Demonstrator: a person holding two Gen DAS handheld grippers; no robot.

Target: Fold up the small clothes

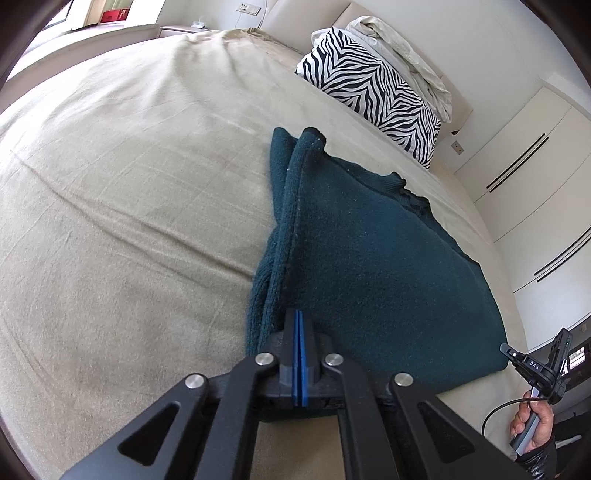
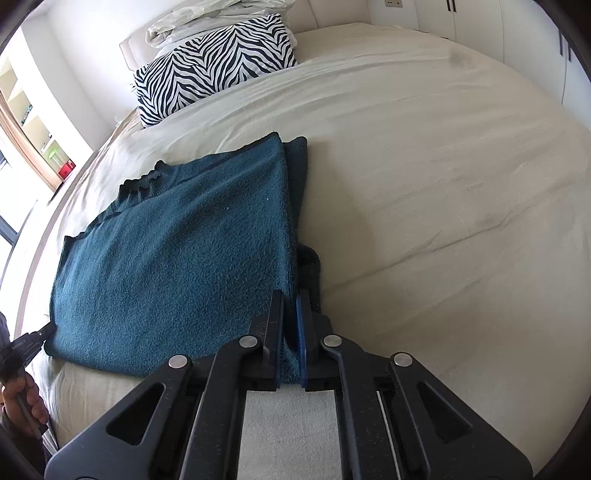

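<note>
A dark teal knitted sweater (image 1: 369,258) (image 2: 177,258) lies flat on the beige bed sheet (image 1: 129,184) (image 2: 443,184), neckline toward the pillows, with a sleeve folded along one side. My left gripper (image 1: 298,314) is shut at the sweater's near left corner; a raised ridge of fabric runs into its blue pads. My right gripper (image 2: 290,295) is shut on the near right corner, with teal cloth showing between its fingers. Each gripper shows small in the other's view, the left gripper (image 2: 37,338) and the right gripper (image 1: 513,354), each at its own corner of the hem.
A zebra-striped pillow (image 1: 369,92) (image 2: 210,62) and a pile of white bedding (image 1: 402,48) (image 2: 207,18) lie at the head of the bed. White wardrobe doors (image 1: 535,166) stand beside it. A person's hand (image 1: 532,424) (image 2: 22,398) holds each gripper's handle.
</note>
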